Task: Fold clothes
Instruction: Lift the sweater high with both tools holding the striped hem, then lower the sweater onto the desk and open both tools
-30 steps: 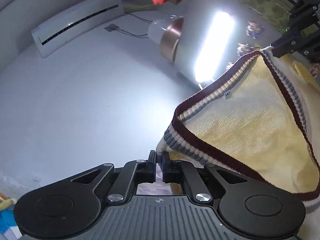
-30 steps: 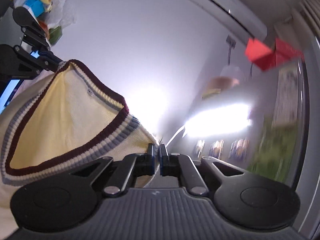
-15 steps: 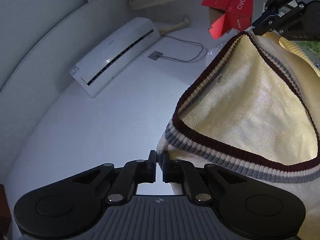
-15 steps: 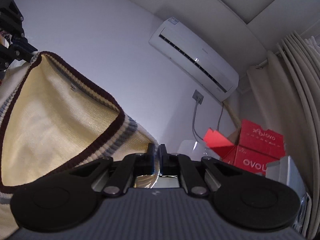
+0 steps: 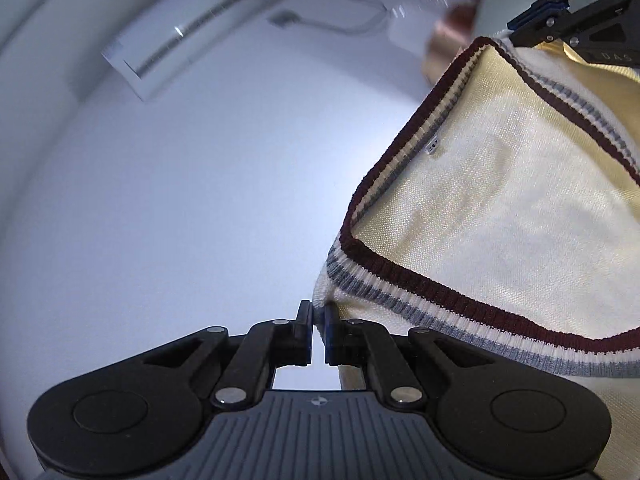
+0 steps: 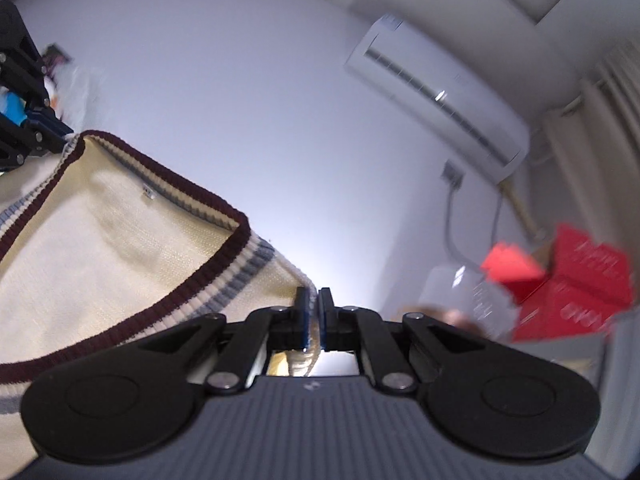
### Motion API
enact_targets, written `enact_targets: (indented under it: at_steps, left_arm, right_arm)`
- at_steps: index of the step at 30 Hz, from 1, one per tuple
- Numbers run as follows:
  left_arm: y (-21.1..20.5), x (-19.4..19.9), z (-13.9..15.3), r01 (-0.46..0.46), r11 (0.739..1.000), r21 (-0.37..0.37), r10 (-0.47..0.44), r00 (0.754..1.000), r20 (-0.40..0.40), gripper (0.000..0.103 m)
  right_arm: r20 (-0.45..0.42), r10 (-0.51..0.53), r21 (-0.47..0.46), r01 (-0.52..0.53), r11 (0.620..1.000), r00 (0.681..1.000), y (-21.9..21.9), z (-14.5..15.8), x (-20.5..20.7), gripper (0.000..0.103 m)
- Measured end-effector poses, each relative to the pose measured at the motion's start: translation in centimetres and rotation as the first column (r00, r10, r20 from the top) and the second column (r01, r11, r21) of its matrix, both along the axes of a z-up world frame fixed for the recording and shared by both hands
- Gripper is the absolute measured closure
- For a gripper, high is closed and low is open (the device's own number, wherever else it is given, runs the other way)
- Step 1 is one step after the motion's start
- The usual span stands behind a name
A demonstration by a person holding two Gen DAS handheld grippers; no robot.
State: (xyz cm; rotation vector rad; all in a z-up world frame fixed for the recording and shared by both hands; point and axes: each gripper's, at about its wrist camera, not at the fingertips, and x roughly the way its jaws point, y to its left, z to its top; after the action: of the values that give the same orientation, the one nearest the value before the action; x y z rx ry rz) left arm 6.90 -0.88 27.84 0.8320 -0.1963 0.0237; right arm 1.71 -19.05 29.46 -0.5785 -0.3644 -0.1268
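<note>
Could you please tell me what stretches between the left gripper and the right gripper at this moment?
The cream sweater's striped neckline spans them, each gripper shut on one shoulder; both wrist views show this.

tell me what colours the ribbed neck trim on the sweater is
Maroon edge, then cream with grey-blue stripes, on the neck trim; clearest in the left wrist view.

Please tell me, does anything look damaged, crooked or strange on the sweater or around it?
Nothing stands out. The cream sweater hangs stretched between the left gripper and the right gripper, each shut on one end of the striped neckline; no tear or stain shows. The red boxes are only blurred.
</note>
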Motion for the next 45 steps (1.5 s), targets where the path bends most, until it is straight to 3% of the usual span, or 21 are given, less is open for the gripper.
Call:
enact_targets:
  at_steps: [7, 13, 17, 21, 24, 27, 29, 33, 35, 36, 37, 38, 39, 40, 43, 45]
  left_arm:
    - [0.0, 14.6, -11.4, -0.049, 0.999, -0.011, 0.045, 0.971, -0.237, 0.098]
    - [-0.8, 24.5, -20.1, -0.094, 0.995, -0.027, 0.077, 0.925, -0.373, 0.098]
    - [-0.5, 28.2, -25.5, -0.103, 0.990, -0.094, 0.043, 0.868, -0.494, 0.098]
    - [0.4, 29.6, -29.2, -0.104, 0.977, -0.186, -0.027, 0.806, -0.591, 0.097]
    - [1.4, 29.9, -31.0, -0.120, 0.958, -0.261, -0.080, 0.762, -0.643, 0.089]
    - [3.0, 29.6, -31.7, -0.153, 0.918, -0.367, -0.158, 0.707, -0.689, 0.076]
    - [4.5, 28.5, -31.4, -0.165, 0.885, -0.436, -0.208, 0.698, -0.686, 0.062]
    - [7.5, 25.1, -29.9, -0.178, 0.802, -0.570, -0.319, 0.679, -0.661, 0.041]
    - [7.8, 22.3, -28.8, -0.169, 0.771, -0.614, -0.359, 0.680, -0.639, 0.038]
    - [7.8, 20.8, -28.5, -0.168, 0.762, -0.625, -0.367, 0.684, -0.631, 0.036]
    - [7.8, 19.0, -28.1, -0.152, 0.758, -0.635, -0.371, 0.699, -0.611, 0.029]
    - [7.7, 17.2, -27.8, -0.129, 0.755, -0.643, -0.376, 0.718, -0.585, 0.014]
    - [7.6, 15.3, -27.4, -0.106, 0.751, -0.651, -0.380, 0.737, -0.559, 0.007]
    - [7.5, 13.5, -27.1, -0.083, 0.748, -0.658, -0.385, 0.754, -0.533, 0.002]
    - [6.8, 8.8, -27.1, -0.024, 0.779, -0.626, -0.374, 0.785, -0.494, 0.002]
    - [6.6, 6.0, -27.5, -0.034, 0.781, -0.623, -0.370, 0.779, -0.507, 0.002]
  right_arm:
    - [-0.222, -0.017, -0.004, 0.017, 1.000, 0.975, 2.1, -10.0, 14.8, 0.099]
    - [-0.385, -0.030, 0.024, 0.042, 0.999, 0.922, 3.1, -19.7, 26.2, 0.099]
    - [-0.487, -0.003, 0.052, 0.033, 0.998, 0.873, 3.7, -24.8, 30.3, 0.099]
    - [-0.619, 0.060, 0.114, 0.015, 0.993, 0.783, 2.8, -28.7, 32.5, 0.098]
    - [-0.695, 0.112, 0.181, 0.021, 0.983, 0.710, 1.7, -31.1, 33.9, 0.098]
    - [-0.754, 0.174, 0.254, 0.036, 0.966, 0.634, 0.8, -32.4, 34.7, 0.097]
    - [-0.768, 0.233, 0.314, 0.034, 0.949, 0.597, -0.2, -32.4, 34.5, 0.094]
    - [-0.753, 0.320, 0.406, 0.024, 0.913, 0.575, -2.8, -30.5, 32.4, 0.064]
    - [-0.738, 0.348, 0.438, 0.018, 0.899, 0.578, -4.2, -29.3, 30.7, 0.055]
    - [-0.728, 0.362, 0.454, 0.014, 0.891, 0.582, -4.9, -28.8, 29.7, 0.039]
    - [-0.715, 0.374, 0.465, 0.002, 0.885, 0.590, -5.4, -28.5, 28.3, 0.020]
    - [-0.702, 0.387, 0.475, -0.011, 0.880, 0.598, -5.9, -28.2, 26.9, 0.012]
    - [-0.688, 0.399, 0.485, -0.024, 0.874, 0.606, -6.3, -28.0, 25.5, 0.005]
    - [-0.676, 0.409, 0.493, -0.037, 0.869, 0.613, -6.8, -27.7, 24.1, 0.003]
    - [-0.678, 0.420, 0.456, -0.103, 0.884, 0.603, -6.6, -28.3, 18.2, 0.000]
    - [-0.665, 0.460, 0.468, -0.151, 0.870, 0.588, -6.6, -28.6, 14.9, 0.000]
